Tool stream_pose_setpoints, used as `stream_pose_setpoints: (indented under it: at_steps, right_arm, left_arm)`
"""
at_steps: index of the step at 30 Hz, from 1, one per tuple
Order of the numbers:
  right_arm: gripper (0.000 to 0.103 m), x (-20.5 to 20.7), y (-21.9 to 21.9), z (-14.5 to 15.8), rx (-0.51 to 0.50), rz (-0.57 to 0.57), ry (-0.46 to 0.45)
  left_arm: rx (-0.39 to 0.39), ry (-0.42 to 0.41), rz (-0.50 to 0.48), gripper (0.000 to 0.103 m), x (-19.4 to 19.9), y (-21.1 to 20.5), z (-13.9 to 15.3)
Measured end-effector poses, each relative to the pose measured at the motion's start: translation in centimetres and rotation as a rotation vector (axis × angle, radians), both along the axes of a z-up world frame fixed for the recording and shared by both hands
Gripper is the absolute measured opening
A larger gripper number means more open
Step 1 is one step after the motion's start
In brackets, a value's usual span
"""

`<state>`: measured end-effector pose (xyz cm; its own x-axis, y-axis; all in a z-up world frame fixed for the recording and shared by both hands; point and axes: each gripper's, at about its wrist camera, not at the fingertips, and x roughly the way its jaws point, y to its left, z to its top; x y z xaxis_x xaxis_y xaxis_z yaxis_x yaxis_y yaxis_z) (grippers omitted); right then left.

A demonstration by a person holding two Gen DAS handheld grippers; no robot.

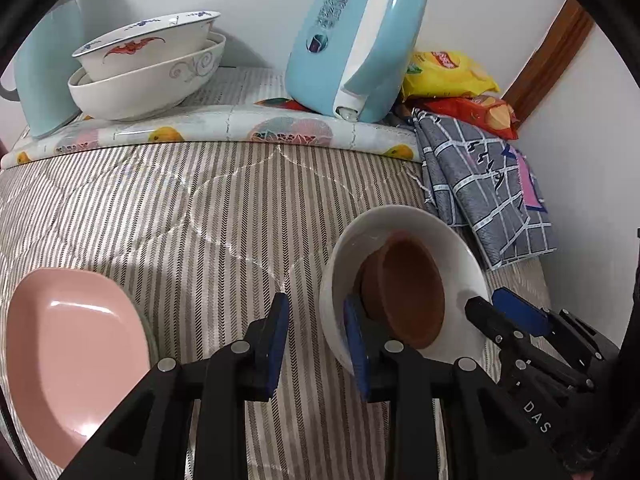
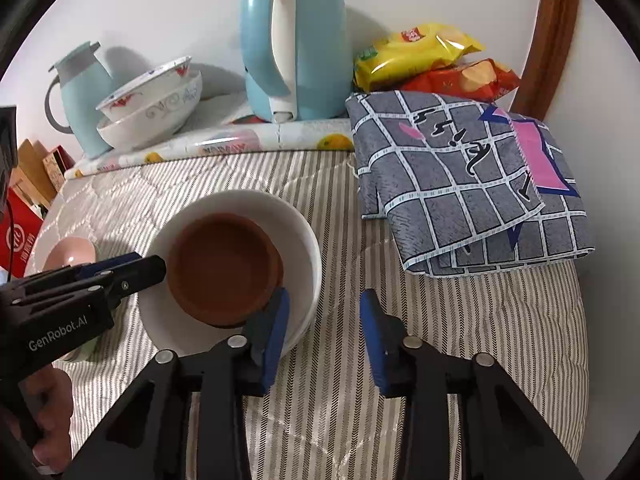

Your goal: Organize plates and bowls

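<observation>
White bowl [image 2: 308, 248] holding brown bowl [image 2: 224, 268], left tool [image 1: 316, 340] clamped on its rim, right tool [image 2: 324, 336] likewise.

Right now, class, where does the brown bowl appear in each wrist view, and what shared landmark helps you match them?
Left wrist view: the brown bowl sits lower right, tilted inside the white bowl.
Right wrist view: the brown bowl sits centre left, inside the white bowl.
Shared landmark: the blue kettle at the back, by the wall.
</observation>
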<state>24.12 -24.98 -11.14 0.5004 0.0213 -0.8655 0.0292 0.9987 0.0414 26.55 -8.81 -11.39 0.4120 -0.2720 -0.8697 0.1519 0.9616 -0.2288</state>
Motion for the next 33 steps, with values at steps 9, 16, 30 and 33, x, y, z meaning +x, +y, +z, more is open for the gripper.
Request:
stream_pose_setpoints:
  at_steps: [9,16,30,33]
  right_arm:
    - [0.023,0.9,0.8,-1.2,-0.033,0.030,0.032]
    - [0.023,1.6,0.9,-2.1,-0.040,0.015,0.055]
    - [0.024,2.6,0.1,-3.3,0.010,-0.007,0.084]
    - [0.023,2.4,0.1,-3.2,0.014,-0.011,0.069]
  left_arm:
    - [0.019,0.023,-0.019,0.029,0.8,-0.8,-1.3]
    - [0.013,0.033,-0.028,0.030,1.3,-0.8,-1.7]
    - [-0.025,0.053,-0.007,0.031,1.9,-0.7,-3.1]
    - [-0.022,0.041,-0.005,0.030,1.8,-0.8,-3.2]
